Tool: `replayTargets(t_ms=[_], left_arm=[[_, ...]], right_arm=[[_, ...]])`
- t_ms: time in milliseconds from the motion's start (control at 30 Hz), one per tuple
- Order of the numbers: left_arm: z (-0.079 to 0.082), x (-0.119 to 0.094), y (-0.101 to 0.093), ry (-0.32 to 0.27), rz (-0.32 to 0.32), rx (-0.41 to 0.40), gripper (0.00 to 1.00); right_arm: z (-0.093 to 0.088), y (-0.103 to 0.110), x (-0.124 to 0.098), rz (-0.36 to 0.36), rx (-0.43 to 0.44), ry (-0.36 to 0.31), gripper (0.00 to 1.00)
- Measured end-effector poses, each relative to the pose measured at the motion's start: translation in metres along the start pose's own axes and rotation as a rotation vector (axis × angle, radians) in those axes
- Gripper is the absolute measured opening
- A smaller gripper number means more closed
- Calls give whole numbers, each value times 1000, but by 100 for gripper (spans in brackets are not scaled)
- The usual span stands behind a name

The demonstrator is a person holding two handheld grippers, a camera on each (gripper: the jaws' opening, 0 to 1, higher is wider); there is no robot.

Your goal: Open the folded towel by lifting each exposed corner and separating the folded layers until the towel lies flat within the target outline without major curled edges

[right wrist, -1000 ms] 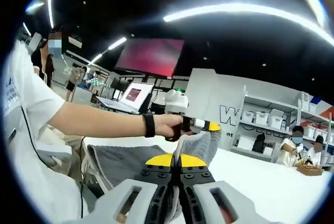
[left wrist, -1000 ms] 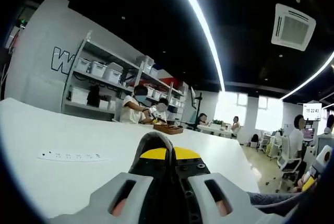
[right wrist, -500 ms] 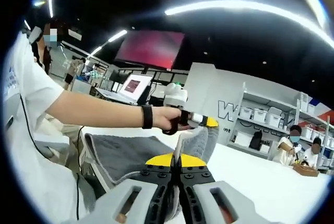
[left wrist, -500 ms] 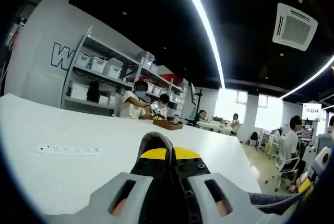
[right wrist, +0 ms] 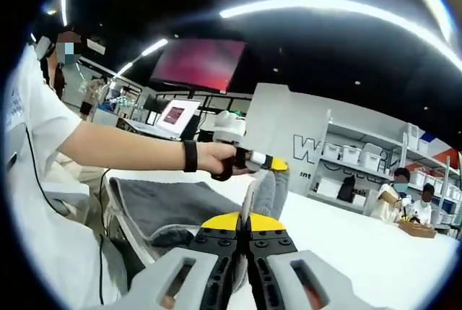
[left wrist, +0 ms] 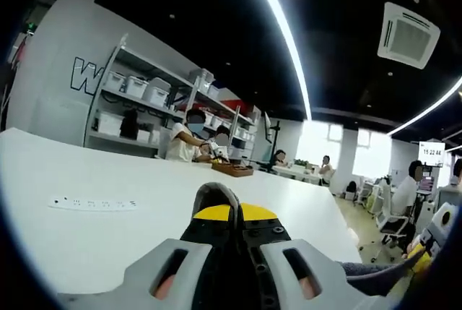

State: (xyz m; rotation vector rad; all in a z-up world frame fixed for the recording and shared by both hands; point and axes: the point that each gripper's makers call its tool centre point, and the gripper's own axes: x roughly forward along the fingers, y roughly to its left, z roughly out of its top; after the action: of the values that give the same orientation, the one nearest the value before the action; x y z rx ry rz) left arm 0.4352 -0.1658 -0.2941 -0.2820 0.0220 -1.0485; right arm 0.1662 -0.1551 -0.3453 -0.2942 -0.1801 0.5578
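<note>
Grey towel (right wrist: 170,205), raised off the white table (right wrist: 361,252), is clamped at one edge in the right gripper (right wrist: 247,236) and at another in the left gripper (right wrist: 268,164): layer-separating step judged underway; drawing apart and lowering flat judged next.

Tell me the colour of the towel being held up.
Grey, a plain dark grey towel with no pattern I can see; it shows best in the right gripper view.

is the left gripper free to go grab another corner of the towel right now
Probably not. In the right gripper view the left gripper is held up above the white table, shut on a raised fold of the grey towel. It would have to let go first; the right gripper also pinches an edge.
</note>
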Motion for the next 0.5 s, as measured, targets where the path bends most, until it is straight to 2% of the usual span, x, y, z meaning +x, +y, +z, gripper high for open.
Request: replayTargets(t_ms=[67, 300, 500], left_arm=[[-8, 2, 1, 16, 2, -9, 0], [-15, 4, 2, 21, 2, -15, 0], [-21, 3, 2, 35, 0, -13, 0]], right_arm=[[-8, -1, -2, -6, -8, 19, 0], [-19, -8, -7, -27, -14, 42, 0], [-28, -27, -19, -74, -5, 52, 0]])
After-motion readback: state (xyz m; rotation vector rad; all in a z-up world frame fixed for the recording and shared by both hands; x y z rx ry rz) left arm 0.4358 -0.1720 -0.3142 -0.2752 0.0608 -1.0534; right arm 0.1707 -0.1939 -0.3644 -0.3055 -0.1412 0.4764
